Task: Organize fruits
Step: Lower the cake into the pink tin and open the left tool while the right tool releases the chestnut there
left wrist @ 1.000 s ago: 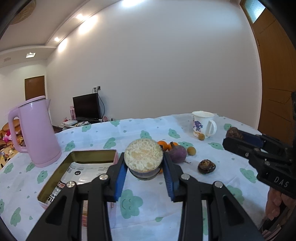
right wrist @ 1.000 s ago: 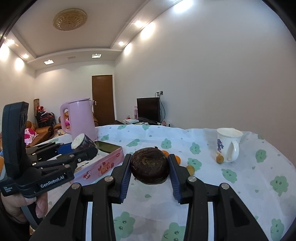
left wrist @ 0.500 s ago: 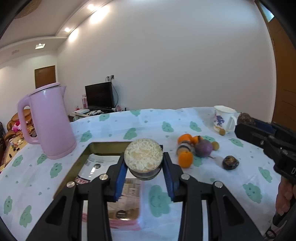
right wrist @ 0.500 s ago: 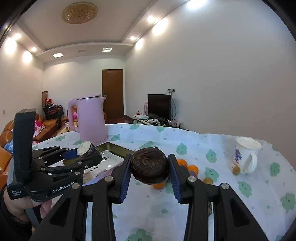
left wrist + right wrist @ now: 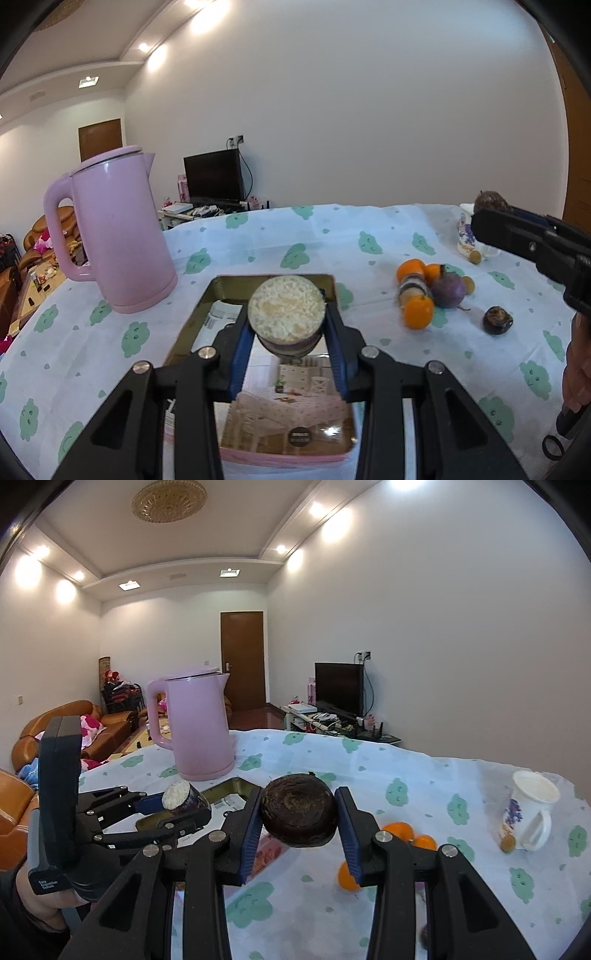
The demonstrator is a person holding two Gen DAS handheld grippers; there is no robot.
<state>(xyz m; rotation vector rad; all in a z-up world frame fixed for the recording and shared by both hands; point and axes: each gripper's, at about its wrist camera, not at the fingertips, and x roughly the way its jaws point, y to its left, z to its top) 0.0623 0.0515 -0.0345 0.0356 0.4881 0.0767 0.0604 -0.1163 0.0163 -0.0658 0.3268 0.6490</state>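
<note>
Now the left gripper [image 5: 287,354], fingers clamped on a cut, pale-faced purple tuber [image 5: 286,314], has swung over the gold-rimmed pink tin [image 5: 207,295] beside the counter's kettle edge; the right gripper [image 5: 300,843], gripping a dark round fruit [image 5: 298,819], follows, so both drops look imminent.

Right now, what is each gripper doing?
Left gripper: shut on a cut root piece with a pale face.
Right gripper: shut on a dark brown round fruit.

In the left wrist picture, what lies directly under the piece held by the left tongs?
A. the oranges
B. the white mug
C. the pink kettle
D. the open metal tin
D: the cut piece in the left tongs hangs over the open metal tin; the pink kettle stands to its left.
</note>
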